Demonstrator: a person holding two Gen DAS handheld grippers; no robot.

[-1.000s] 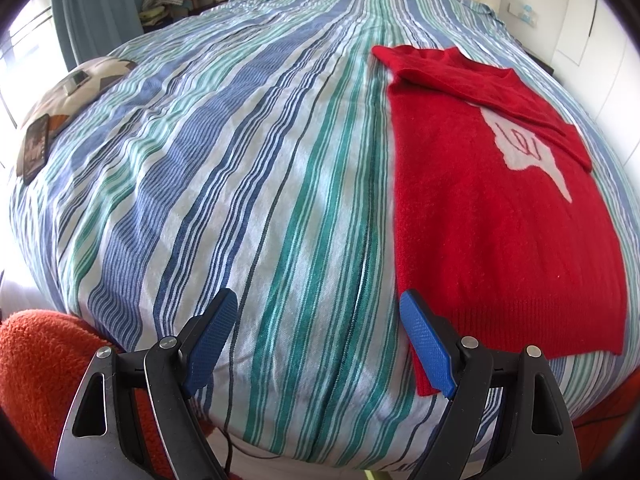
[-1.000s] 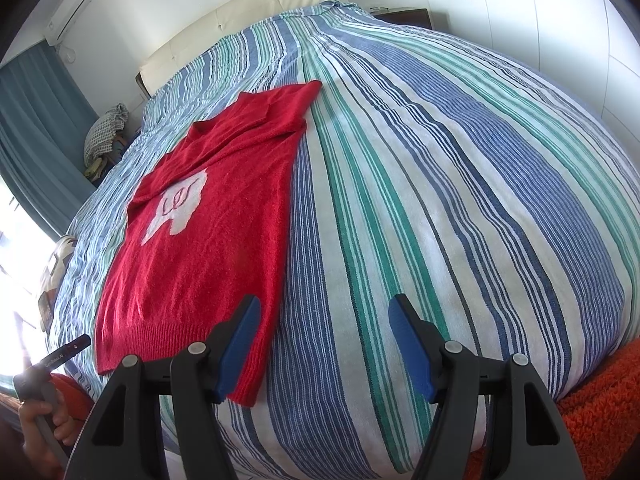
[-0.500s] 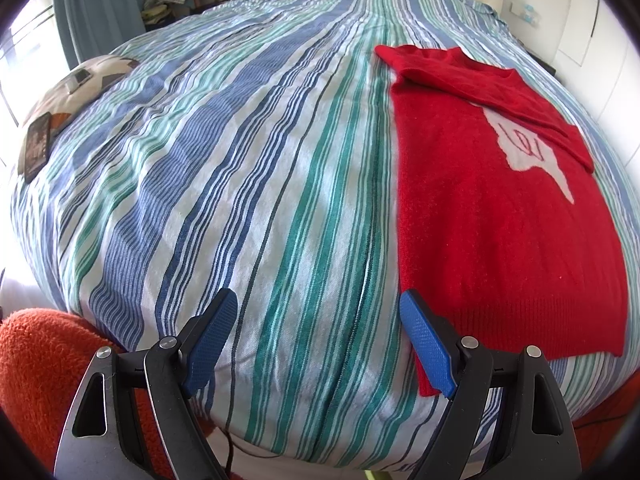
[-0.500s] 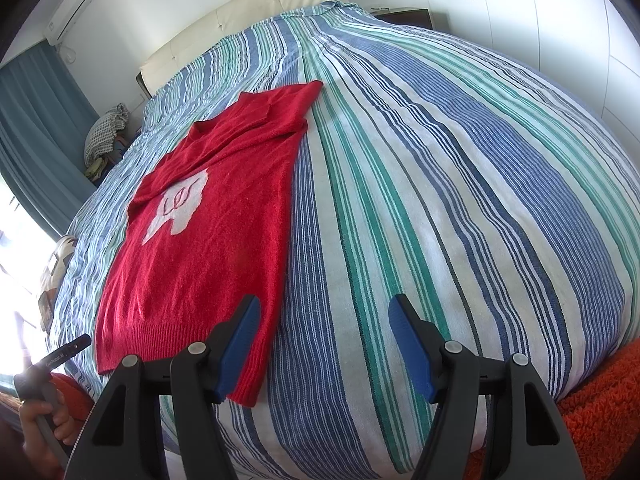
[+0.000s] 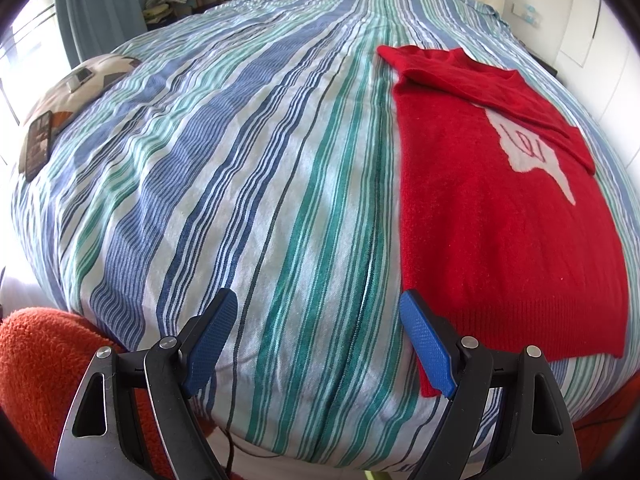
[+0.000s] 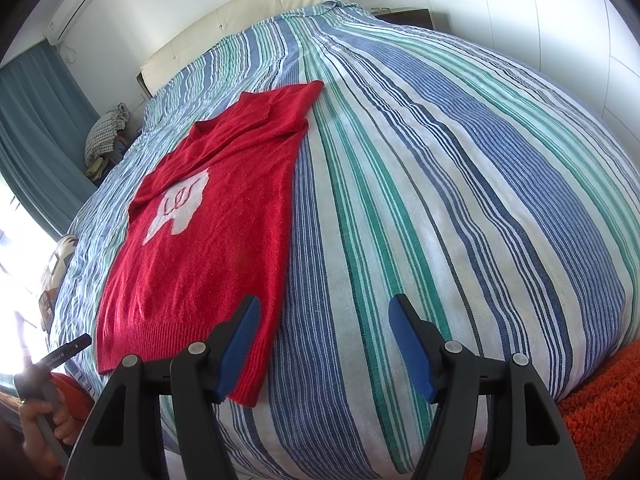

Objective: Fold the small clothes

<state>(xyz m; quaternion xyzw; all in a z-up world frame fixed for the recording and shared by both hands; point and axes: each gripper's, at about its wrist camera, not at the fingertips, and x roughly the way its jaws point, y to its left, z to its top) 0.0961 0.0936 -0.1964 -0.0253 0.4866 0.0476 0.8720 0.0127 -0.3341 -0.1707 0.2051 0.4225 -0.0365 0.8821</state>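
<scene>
Red sweater (image 5: pixel 496 216) flat on the striped bed (image 5: pixel 240 184), both hand-held grippers empty

Phone (image 5: pixel 38 146) and a patterned cushion (image 5: pixel 86 80) sit well off the sweater's side, at the bed edge; nothing lies on it. Its long axis runs along the bed stripes, collar toward the headboard (image 6: pixel 240 24), hem at the foot. White chest patch has red marks I can't read. Left hand-held gripper (image 5: pixel 318 338) gapes wide beside the hem corner; right hand-held gripper (image 6: pixel 324 344) sits partly open, holding nothing.
</scene>
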